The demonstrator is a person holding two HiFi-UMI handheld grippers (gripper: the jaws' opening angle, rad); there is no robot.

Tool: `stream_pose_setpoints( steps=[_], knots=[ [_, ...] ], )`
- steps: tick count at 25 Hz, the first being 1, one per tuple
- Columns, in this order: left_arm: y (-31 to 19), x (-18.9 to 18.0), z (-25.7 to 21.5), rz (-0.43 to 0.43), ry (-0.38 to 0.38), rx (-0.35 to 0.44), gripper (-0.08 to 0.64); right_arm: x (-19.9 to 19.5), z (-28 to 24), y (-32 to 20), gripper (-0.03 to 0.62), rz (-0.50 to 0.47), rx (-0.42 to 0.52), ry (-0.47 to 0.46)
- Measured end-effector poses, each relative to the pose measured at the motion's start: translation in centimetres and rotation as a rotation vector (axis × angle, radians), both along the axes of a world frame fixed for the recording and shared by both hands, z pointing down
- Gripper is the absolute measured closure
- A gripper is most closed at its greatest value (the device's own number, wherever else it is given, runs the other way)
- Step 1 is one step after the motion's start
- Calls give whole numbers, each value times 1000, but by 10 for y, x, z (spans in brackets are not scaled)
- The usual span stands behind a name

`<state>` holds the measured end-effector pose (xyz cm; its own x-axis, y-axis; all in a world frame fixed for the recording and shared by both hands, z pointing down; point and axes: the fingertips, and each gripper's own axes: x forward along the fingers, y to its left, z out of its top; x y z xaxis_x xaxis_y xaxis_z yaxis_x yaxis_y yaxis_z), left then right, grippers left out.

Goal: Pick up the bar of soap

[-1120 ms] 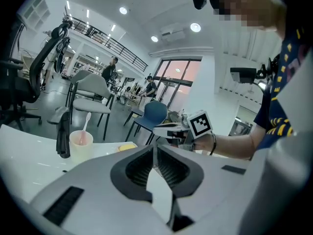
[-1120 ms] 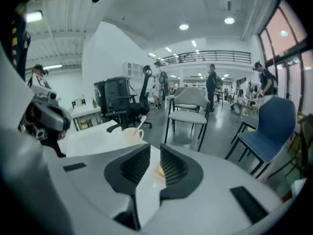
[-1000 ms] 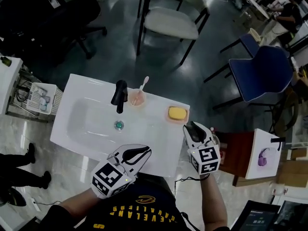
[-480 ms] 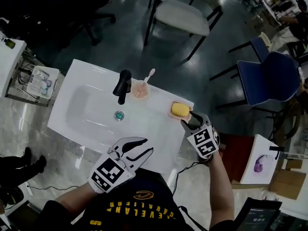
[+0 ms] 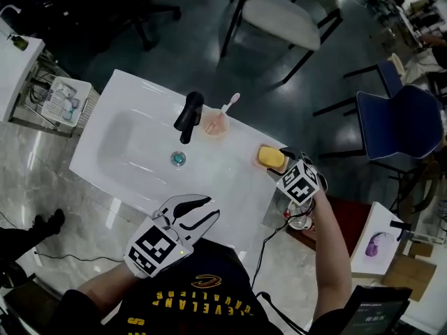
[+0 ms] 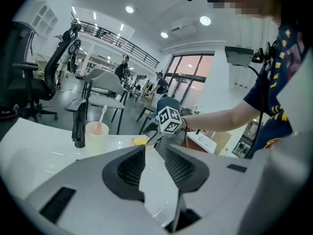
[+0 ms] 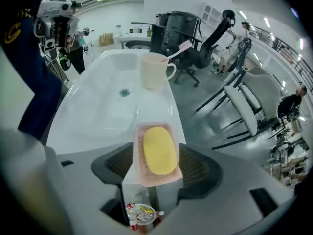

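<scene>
Left gripper (image 5: 208, 211) over the washbasin's (image 5: 133, 142) near edge, jaws slightly apart and empty, smooth oval yellow bar of soap (image 5: 271, 157) in a pink dish (image 7: 159, 178) at the right edge, right gripper (image 7: 156, 153) opening, jaws flanking the soap without touching it.

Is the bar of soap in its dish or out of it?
In it. The yellow soap lies flat inside the pink dish, between the opening jaws of the right hand-held gripper.

Dim, dark-edged head view with glare on the glossy floor (image 5: 42, 152). Gripper views are bright under ceiling lights (image 6: 205, 20), fisheye-warped, with black corners.
</scene>
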<state>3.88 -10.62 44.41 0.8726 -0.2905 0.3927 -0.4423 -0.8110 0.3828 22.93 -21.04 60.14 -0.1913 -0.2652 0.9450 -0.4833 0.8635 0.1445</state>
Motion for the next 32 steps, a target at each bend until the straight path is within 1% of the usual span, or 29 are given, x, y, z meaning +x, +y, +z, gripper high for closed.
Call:
stream_pose_setpoints(
  steps=[3, 6, 10, 13, 16, 19, 22, 24, 26, 28, 32],
  knots=[
    [-2, -5, 2, -18, 4, -12, 443, 2, 10, -1, 304, -38, -53, 37],
    [-5, -9, 5, -29, 8, -25, 443, 3, 15, -5, 304, -62, -87, 59],
    [-8, -13, 8, -40, 11, -47, 443, -1, 18, -11, 304, -84, -106, 72],
    [-11, -15, 11, -45, 12, -56, 443, 1, 25, -13, 304, -105, -124, 101],
    [-15, -15, 12, -48, 16, -59, 443, 4, 32, -16, 304, -106, -137, 115],
    [-18, -16, 11, -50, 20, -63, 443, 3, 35, -20, 304, -107, -101, 123],
    [-20, -15, 10, -49, 24, -64, 443, 3, 36, -22, 304, -146, -5, 163],
    [-22, -16, 9, -51, 24, -62, 443, 1, 34, -24, 304, -157, 65, 186],
    [-25, -16, 9, -53, 25, -61, 443, 0, 34, -25, 305, -158, 114, 204],
    [-27, -14, 8, -50, 29, -62, 443, 1, 34, -25, 319, -142, 122, 204],
    [-27, -8, 5, -37, 34, -61, 443, 1, 36, -24, 322, -112, 87, 196]
  ],
)
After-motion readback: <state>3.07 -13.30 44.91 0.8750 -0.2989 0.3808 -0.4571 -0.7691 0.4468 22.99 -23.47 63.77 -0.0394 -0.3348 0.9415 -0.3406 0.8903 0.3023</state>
